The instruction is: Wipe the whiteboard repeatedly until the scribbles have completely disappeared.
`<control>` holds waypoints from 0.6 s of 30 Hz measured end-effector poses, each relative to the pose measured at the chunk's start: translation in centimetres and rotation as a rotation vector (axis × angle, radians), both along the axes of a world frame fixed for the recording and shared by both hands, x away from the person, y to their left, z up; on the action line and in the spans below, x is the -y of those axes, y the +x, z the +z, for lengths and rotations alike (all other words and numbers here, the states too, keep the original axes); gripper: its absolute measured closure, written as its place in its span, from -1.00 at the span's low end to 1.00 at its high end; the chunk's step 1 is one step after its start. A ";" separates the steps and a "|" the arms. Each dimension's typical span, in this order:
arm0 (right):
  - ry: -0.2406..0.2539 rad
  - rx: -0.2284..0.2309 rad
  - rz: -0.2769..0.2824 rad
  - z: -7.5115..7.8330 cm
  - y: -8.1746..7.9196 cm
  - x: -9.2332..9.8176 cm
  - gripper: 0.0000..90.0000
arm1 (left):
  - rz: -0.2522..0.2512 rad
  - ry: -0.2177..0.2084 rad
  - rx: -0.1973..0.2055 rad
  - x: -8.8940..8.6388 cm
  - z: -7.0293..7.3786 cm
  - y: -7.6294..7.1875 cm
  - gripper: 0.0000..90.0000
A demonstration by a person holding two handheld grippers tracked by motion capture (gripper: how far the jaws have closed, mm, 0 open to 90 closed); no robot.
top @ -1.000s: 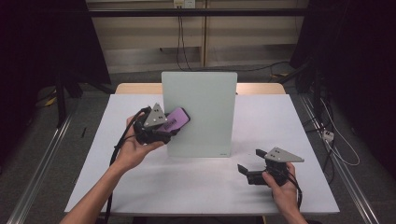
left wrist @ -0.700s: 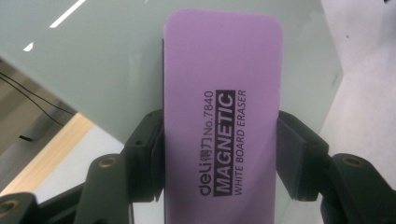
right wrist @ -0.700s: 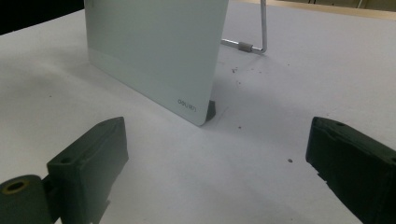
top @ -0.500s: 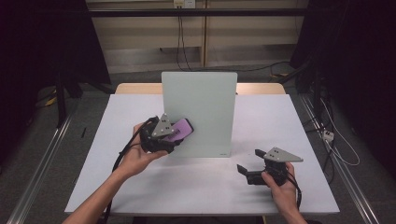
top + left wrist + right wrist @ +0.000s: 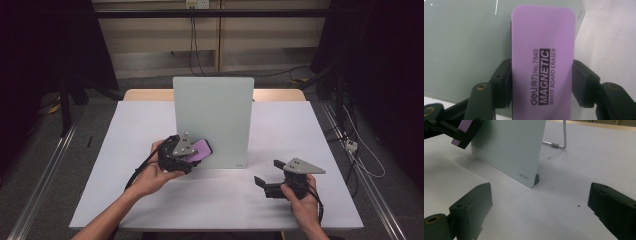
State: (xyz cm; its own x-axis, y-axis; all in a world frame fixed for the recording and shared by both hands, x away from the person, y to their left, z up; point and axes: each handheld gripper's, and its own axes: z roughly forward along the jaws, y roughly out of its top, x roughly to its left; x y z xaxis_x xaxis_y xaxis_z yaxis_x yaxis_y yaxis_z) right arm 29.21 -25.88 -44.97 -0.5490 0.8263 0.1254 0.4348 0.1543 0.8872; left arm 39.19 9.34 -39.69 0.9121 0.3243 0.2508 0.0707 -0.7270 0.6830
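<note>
- Purple magnetic whiteboard eraser [image 5: 543, 65] sits clamped between the jaws of the left gripper [image 5: 186, 156], pads pressing on its two long edges, its long axis running straight out along the jaws.
- It is held against or just in front of the lower left part of the upright whiteboard [image 5: 215, 115]; contact cannot be told for sure.
- Judged from this, the coming move is a wipe across the board face, which lies directly ahead of the eraser.
- Right gripper [image 5: 272, 181] rests on the table [image 5: 125, 125] to the board's right, jaws spread with nothing between them, well apart from the eraser.
- No containers stand on the table.
</note>
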 end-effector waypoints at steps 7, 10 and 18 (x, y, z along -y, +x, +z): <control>-0.002 -0.001 0.001 0.0 0.0 0.0 -0.88 | 0.028 -0.045 0.048 0.0 2.5 0.8 -0.09; 0.000 0.000 -0.001 0.0 0.0 0.0 -0.88 | 0.044 -0.070 0.073 0.0 3.8 1.2 -0.09; 0.001 0.001 0.000 0.0 0.0 0.1 -0.88 | 0.085 -0.143 0.144 -0.6 6.6 2.3 -0.09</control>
State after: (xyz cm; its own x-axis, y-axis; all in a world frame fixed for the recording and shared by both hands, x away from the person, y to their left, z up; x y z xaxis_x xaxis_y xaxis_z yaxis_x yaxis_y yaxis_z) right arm 29.24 -25.96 -44.98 -0.5493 0.8261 0.1256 0.4343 0.1538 0.8876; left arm 41.45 9.94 -33.11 0.8380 0.4403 0.3223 0.0221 -0.6176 0.7862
